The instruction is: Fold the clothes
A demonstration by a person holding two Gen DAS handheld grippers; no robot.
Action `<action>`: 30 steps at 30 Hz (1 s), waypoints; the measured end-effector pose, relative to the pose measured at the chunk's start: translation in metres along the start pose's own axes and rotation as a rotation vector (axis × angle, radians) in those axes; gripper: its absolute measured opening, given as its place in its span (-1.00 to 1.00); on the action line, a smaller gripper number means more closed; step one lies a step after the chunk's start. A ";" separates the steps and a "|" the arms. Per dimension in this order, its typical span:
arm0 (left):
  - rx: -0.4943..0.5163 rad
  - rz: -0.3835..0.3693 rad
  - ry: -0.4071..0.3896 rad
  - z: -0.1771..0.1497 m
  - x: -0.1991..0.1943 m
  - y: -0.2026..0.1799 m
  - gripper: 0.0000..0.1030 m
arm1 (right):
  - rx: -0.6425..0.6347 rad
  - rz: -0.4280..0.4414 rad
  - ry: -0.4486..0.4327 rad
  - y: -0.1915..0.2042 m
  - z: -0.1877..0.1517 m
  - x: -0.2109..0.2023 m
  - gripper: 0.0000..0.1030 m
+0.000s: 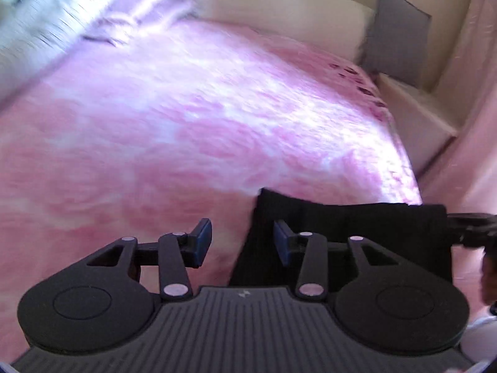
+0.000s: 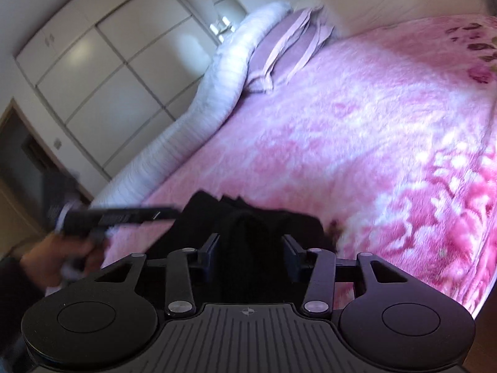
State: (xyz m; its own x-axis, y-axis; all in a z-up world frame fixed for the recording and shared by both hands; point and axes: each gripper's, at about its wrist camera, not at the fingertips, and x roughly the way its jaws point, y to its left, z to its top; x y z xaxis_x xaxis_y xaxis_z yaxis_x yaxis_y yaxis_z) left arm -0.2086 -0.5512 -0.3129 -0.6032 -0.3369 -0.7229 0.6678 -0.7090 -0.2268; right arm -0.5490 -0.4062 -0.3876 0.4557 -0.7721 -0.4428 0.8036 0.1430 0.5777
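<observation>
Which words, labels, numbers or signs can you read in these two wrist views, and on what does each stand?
No readable words or numbers in either view.
Left gripper base: small pale logo mark, no letters.
Right gripper base: small crosshair sign, no text; black garment between its fingers is unmarked.
Left gripper's side in the right wrist view: pale marking, too blurred to read.

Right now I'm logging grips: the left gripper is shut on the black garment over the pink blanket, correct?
Not the left. The left gripper is open and empty in its own view; the right wrist view shows the right gripper shut on the black garment over the pink blanket.
</observation>
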 end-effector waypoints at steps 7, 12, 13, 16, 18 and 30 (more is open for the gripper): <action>0.024 -0.061 -0.044 -0.002 0.003 -0.001 -0.92 | 0.036 0.016 0.030 -0.013 -0.002 -0.007 -0.81; 0.045 -0.035 -0.028 -0.002 0.011 -0.011 -0.94 | 0.052 0.004 0.047 -0.022 -0.008 -0.017 -0.80; 0.032 -0.035 -0.027 -0.002 0.011 -0.009 -0.94 | 0.036 0.002 0.049 -0.020 -0.007 -0.017 -0.79; -0.007 -0.042 -0.036 0.000 0.005 -0.001 -0.95 | -0.104 -0.009 0.039 0.000 0.013 -0.017 -0.49; -0.021 -0.058 -0.052 0.000 -0.001 0.001 -0.95 | -0.193 -0.013 0.031 0.013 0.026 -0.015 -0.26; 0.031 -0.046 -0.109 -0.001 -0.011 -0.003 -0.94 | -0.399 0.151 0.457 0.026 0.077 0.111 -0.88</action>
State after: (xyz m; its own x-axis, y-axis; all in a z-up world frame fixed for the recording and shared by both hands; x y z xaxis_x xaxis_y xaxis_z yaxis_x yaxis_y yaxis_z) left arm -0.2032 -0.5449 -0.3051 -0.6776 -0.3679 -0.6368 0.6257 -0.7434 -0.2362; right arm -0.5068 -0.5360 -0.3686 0.6223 -0.3952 -0.6757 0.7583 0.5186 0.3951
